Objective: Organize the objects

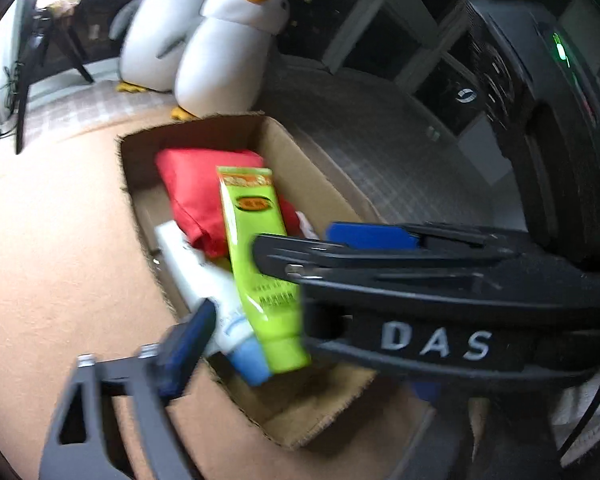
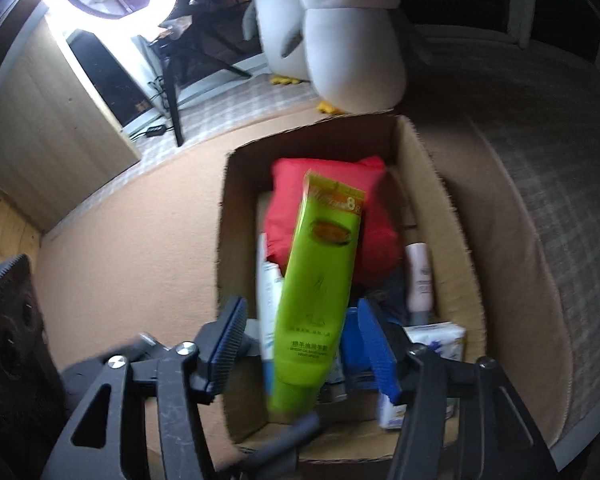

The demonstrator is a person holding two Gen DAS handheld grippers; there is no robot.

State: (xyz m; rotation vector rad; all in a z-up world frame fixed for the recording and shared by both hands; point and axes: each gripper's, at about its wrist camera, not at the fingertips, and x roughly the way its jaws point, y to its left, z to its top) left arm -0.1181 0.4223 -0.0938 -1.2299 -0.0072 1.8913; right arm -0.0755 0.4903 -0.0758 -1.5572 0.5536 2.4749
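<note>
The green tube (image 2: 316,292) is seen between the right gripper's (image 2: 300,344) parted pads, apparently released, over the box (image 2: 456,216) already packed with red pouch (image 2: 376,240) and bottles; the left gripper (image 1: 268,280) is wide, empty.

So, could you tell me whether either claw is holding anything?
Neither appears to: the lime-green plastic tube sits between the right claw's open pads, apparently untouched; the left claw is open and empty.
</note>
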